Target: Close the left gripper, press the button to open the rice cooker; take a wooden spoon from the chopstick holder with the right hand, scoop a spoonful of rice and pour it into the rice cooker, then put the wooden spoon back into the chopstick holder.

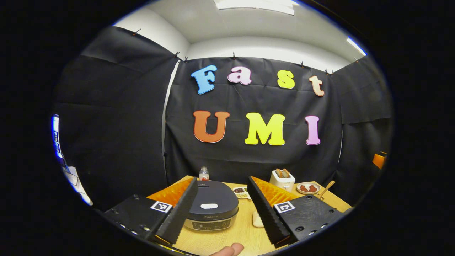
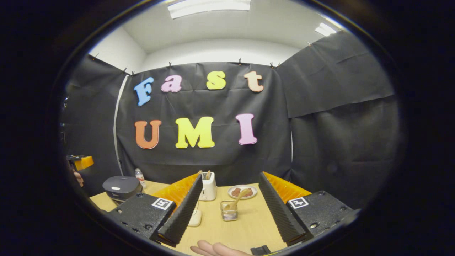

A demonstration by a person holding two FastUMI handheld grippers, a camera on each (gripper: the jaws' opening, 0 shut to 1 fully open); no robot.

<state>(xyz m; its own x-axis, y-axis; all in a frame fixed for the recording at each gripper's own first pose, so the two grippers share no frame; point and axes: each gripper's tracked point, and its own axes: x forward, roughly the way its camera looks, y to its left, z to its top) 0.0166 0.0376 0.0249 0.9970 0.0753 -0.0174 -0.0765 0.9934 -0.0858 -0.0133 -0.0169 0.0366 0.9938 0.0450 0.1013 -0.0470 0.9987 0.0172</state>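
The dark rice cooker sits with its lid down on the wooden table, straight ahead between the fingers of my left gripper, which is open and holds nothing. A white oval button shows on the lid. In the right gripper view the cooker is far left. My right gripper is open too; beyond its fingers stands a clear chopstick holder with a wooden spoon leaning in it. The spoon's handle pokes up at the right in the left gripper view.
A white toaster with bread, a plate of brownish food, a small bottle, a tray of grains and a pale flat object share the table. Fingertips show at the bottom edge. The left gripper and hand appear far left.
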